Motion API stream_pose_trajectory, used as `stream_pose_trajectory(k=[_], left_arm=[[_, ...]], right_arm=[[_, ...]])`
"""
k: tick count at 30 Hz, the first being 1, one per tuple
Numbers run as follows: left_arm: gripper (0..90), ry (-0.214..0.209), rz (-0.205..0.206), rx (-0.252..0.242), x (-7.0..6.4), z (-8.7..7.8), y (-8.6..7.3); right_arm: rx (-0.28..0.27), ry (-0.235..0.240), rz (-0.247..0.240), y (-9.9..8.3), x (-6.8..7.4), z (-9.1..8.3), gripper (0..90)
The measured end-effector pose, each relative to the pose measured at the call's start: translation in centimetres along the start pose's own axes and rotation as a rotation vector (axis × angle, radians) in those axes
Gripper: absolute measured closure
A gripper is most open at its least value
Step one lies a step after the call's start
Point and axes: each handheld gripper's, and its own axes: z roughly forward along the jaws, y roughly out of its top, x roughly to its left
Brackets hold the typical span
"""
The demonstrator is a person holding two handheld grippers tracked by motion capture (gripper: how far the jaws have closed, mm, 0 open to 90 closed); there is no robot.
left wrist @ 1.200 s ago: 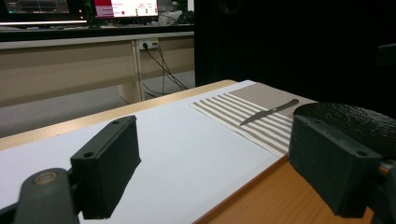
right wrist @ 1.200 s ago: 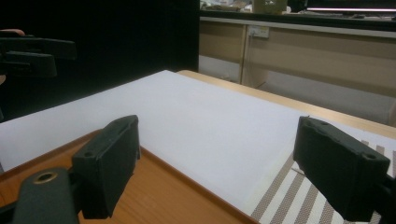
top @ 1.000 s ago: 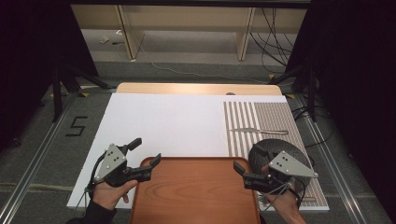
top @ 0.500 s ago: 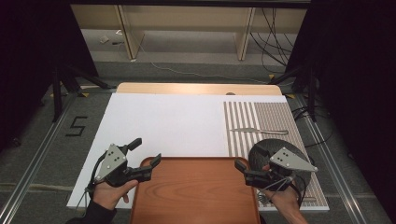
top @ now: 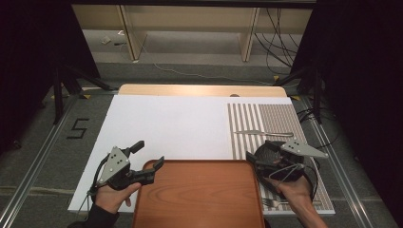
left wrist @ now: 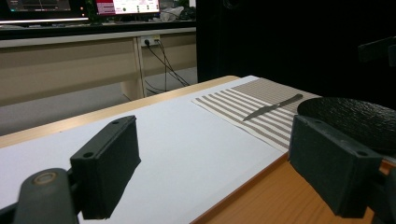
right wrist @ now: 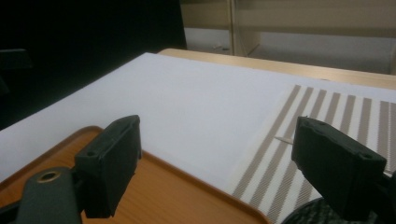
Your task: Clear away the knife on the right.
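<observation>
A brown wooden tray point(top: 199, 199) lies at the table's near edge, between the two hands. My left gripper point(top: 148, 155) stands open at the tray's far left corner, one jaw over the white board, the other over the tray rim point(left wrist: 252, 196). My right gripper point(top: 256, 165) is open at the tray's right rim point(right wrist: 187, 179), above a black round plate point(top: 272, 151) on the striped placemat point(top: 266, 118). Between the jaws of each gripper point(left wrist: 219, 154) point(right wrist: 224, 158) there is nothing. A knife point(top: 263, 133) lies across the mat beyond the plate point(left wrist: 355, 114).
A fork point(top: 278, 203) lies on the mat by the right wrist. The white board point(top: 171, 123) covers most of the table, with a wooden edge point(top: 199, 90) behind it. Shelving and cables stand beyond the table.
The right gripper has shifted a little away from the person and to the right, over the black plate. The left gripper and the tray have stayed put.
</observation>
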Motion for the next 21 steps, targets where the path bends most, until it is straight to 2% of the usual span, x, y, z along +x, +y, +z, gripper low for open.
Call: stream_pose_trajectory(k=[5,6,8,10,12,14,17,18,19,20,21], left_arm=[[16.0,0.003,0.003,-0.002,0.1,-0.1,0.0],[16.0,0.002,0.001,-0.002,0.1,-0.1,0.0],[16.0,-0.001,-0.003,-0.004,0.1,0.0,-0.1],[16.0,-0.002,0.001,0.000,0.1,0.0,-0.1],[16.0,0.000,0.003,0.001,0.1,0.0,-0.1],[16.0,0.003,0.006,0.003,0.1,0.0,-0.1],[16.0,0.004,0.006,0.004,0.1,0.0,-0.1],[16.0,0.004,0.005,0.004,0.1,0.0,-0.2],[16.0,0.004,0.005,0.005,0.1,0.0,-0.2],[16.0,0.002,0.004,0.005,0.1,0.1,-0.2],[16.0,0.001,0.004,0.004,0.1,0.1,-0.2]], right_arm=[[0.025,-0.011,0.014,0.6,-1.1,0.1,16.7],[0.025,-0.015,0.001,1.0,-1.7,0.2,17.9],[0.022,-0.014,-0.005,1.1,-1.8,0.2,18.1],[0.027,-0.027,-0.048,1.7,-2.2,0.3,17.7],[0.033,-0.021,-0.059,1.9,-2.3,0.3,17.6],[0.095,0.021,-0.116,2.6,-2.9,0.5,17.7],[0.106,0.016,-0.130,3.0,-3.4,0.5,17.8],[0.130,0.016,-0.142,3.4,-4.0,0.7,16.7],[0.130,0.016,-0.142,3.4,-4.0,0.7,16.7],[0.159,0.013,-0.147,3.8,-4.7,0.9,16.5],[0.159,0.013,-0.147,3.8,-4.7,0.9,16.5]])
